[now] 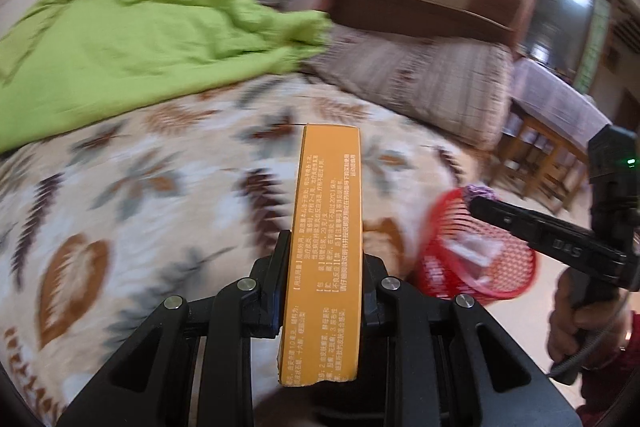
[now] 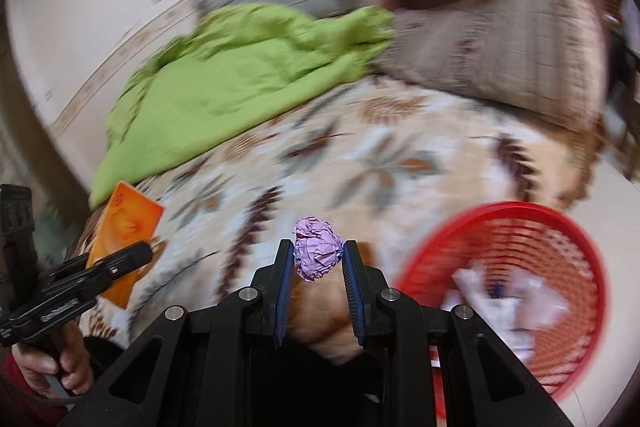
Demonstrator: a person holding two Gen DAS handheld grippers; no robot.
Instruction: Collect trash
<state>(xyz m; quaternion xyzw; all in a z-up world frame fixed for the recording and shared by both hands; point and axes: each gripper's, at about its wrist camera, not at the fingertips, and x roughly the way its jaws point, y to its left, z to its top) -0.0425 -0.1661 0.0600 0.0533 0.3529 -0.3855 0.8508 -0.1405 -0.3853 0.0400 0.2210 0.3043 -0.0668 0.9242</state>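
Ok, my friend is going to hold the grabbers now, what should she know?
Left gripper: shut on the long orange cardboard box, held above the leaf-patterned bedspread.
Right gripper: shut on the crumpled purple paper ball, close to the red plastic mesh basket but not yet over it.
Done: some white paper scraps already lie in the basket.
Left: carry both pieces over the basket and drop them in, the ball probably first since it is nearer.

Left gripper (image 1: 324,263) and right gripper (image 2: 318,259), both clamped, hand-held.
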